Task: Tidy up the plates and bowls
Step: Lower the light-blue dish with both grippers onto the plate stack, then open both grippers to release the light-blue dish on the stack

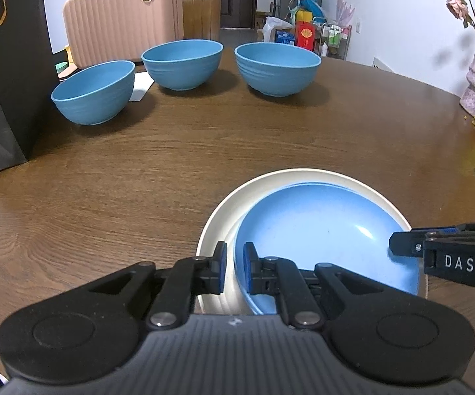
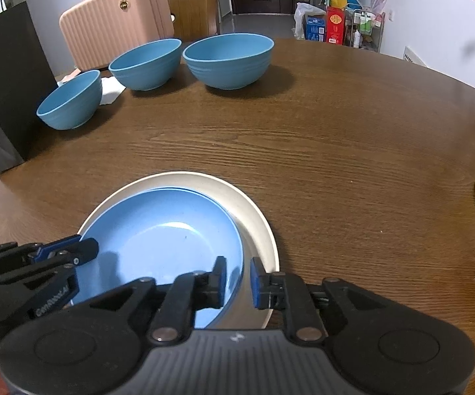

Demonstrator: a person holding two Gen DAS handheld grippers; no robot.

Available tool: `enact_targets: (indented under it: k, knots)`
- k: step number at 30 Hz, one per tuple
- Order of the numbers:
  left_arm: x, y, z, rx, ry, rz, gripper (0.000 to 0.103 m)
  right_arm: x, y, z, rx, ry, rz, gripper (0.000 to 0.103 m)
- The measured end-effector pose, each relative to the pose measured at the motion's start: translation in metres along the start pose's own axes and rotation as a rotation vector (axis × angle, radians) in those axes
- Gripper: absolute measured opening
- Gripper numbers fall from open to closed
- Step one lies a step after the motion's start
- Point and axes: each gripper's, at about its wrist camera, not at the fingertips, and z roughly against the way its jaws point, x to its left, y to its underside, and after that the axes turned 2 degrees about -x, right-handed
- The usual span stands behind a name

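- Two plates lie stacked near the front of the tabletop (image 1: pixel 270 138): a blue plate (image 1: pixel 323 230) sits inside a wider white plate (image 1: pixel 214 227), shifted off-centre so a crescent of white rim shows.
- The left gripper (image 1: pixel 235 268) has its jaws nearly closed, straddling the blue plate's rim; whether they pinch it I cannot tell.
- The right gripper (image 2: pixel 238 278) stands slightly open astride the blue plate's opposite rim, pads not pressing.
- Three blue bowls (image 1: pixel 181 62) stand in a row at the far side, well apart from the plates.
- A broad bare stretch of wood lies between plates and bowls.
- A black paper bag (image 1: pixel 3 65) crowds the left edge.
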Motion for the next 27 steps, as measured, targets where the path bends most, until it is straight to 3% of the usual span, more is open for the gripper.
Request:
enact_targets:
  k: [4, 14, 16, 18, 22, 27]
  knots:
    - [0.002, -0.001, 0.004, 0.003, 0.007, 0.006, 0.01, -0.002, 0.0, 0.004, -0.003, -0.007, -0.011, 0.027]
    - [0.008, 0.001, 0.013, 0.029, 0.034, 0.028, 0.011, -0.002, 0.004, 0.015, -0.002, -0.034, -0.021, 0.038]
    - [0.01, 0.001, 0.016, 0.027, 0.034, 0.033, 0.017, -0.003, 0.004, 0.018, -0.005, -0.04, -0.026, 0.049]
    - [0.012, 0.0, 0.021, 0.017, 0.031, 0.038, 0.036, -0.003, 0.004, 0.023, -0.013, -0.043, -0.031, 0.058]
    - [0.019, -0.001, 0.03, -0.003, 0.02, 0.05, 0.045, -0.004, 0.004, 0.033, -0.026, -0.047, -0.043, 0.083]
    - [0.033, -0.002, 0.047, -0.04, -0.005, 0.079, 0.086, -0.004, 0.004, 0.044, -0.036, -0.062, -0.061, 0.092]
